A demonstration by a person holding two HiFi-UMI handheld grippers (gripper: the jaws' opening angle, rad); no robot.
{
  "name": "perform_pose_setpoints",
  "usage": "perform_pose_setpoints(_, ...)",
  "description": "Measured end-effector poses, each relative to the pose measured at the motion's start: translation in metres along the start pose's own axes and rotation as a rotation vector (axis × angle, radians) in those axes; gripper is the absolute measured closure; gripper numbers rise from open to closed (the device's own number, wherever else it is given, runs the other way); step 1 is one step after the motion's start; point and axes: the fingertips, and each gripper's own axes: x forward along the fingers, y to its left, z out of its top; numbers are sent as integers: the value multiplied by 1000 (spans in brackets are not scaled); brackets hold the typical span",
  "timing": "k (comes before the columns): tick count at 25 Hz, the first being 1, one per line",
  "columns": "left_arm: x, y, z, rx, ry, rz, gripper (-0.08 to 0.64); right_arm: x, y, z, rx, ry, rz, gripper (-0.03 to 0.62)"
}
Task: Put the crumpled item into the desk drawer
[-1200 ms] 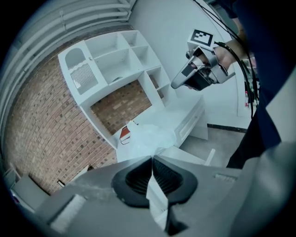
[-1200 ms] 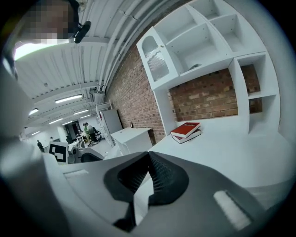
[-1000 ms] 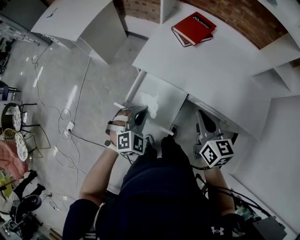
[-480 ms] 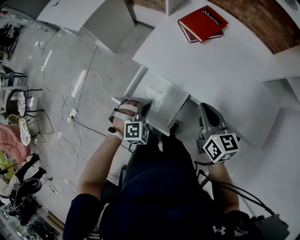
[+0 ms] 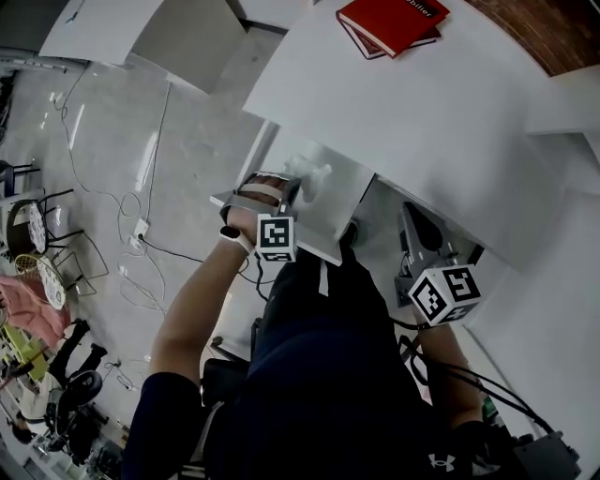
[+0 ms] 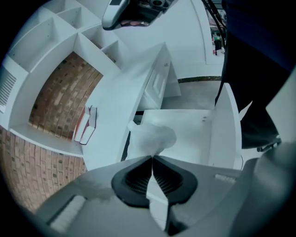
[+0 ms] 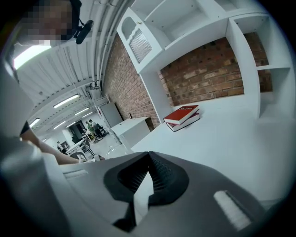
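The crumpled item [image 6: 151, 137] is a white wad of paper, pinched at the tips of my left gripper [image 6: 151, 157], which is shut on it. It hangs over the floor of the open white desk drawer [image 6: 189, 132]. In the head view the left gripper [image 5: 292, 190] reaches into the drawer [image 5: 333, 225], with the wad [image 5: 309, 172] close under the desk edge. My right gripper [image 5: 411, 217] hovers to the right of the drawer, below the desk front. Its jaws [image 7: 148, 159] are shut with nothing between them.
Two red books [image 5: 392, 21] lie stacked at the back of the white desk top [image 5: 422, 122]. White shelves against a brick wall [image 7: 217, 69] rise behind it. Cables [image 5: 141, 234] trail over the grey floor to the left. The person's legs sit close to the drawer front.
My left gripper has moved forward with the crumpled item, deeper over the drawer and nearer the desk edge. The right gripper has hardly shifted.
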Motion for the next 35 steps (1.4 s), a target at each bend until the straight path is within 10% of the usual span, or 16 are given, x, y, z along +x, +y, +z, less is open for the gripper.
perform_pose_setpoints(17,120,-32,-19,124,83,-171,551,8,-38,-34,121,74,-150,589)
perform_pose_setpoints(35,173,-59,-28,80,105,-213,544,7,-50,-59,163,123,-198,589)
